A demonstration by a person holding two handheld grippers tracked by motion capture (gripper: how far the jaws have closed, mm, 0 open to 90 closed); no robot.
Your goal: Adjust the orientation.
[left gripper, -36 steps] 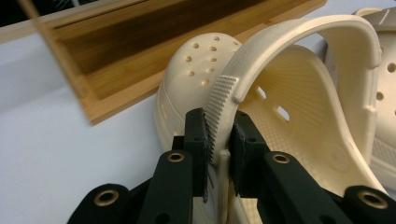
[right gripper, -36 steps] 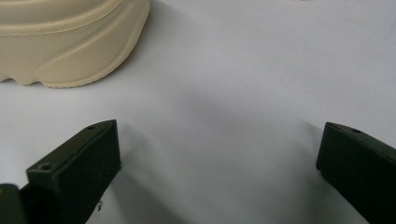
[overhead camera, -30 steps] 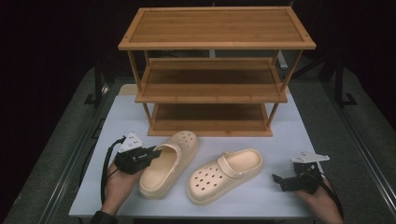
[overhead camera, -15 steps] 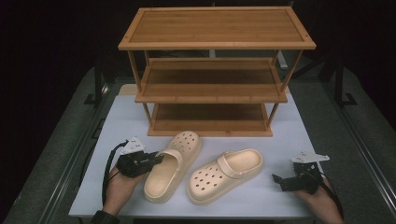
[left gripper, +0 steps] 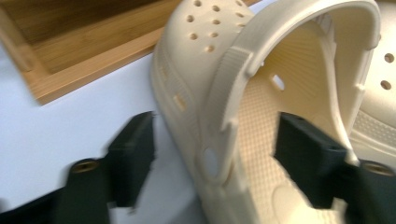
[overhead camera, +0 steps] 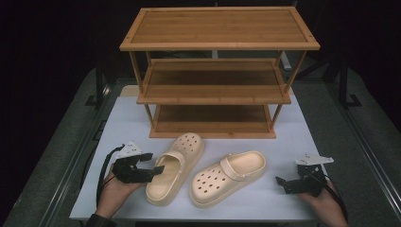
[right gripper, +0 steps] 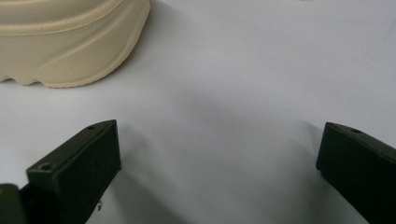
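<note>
Our left gripper (overhead camera: 158, 169), fingers just opening, straddles the left clog's (overhead camera: 174, 166) side wall on the surface (overhead camera: 118, 127); right gripper (overhead camera: 281, 182) fingers apart, empty. Both clogs remain off the rack (overhead camera: 213, 97).

No legible text anywhere.

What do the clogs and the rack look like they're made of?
Clogs: probably moulded foam or soft plastic, matte cream; one-piece bodies with punched holes and a pebbled footbed in the left gripper view. Rack: looks like bamboo or light wood, smooth with a slight sheen; straight grain and slatted shelves.
</note>
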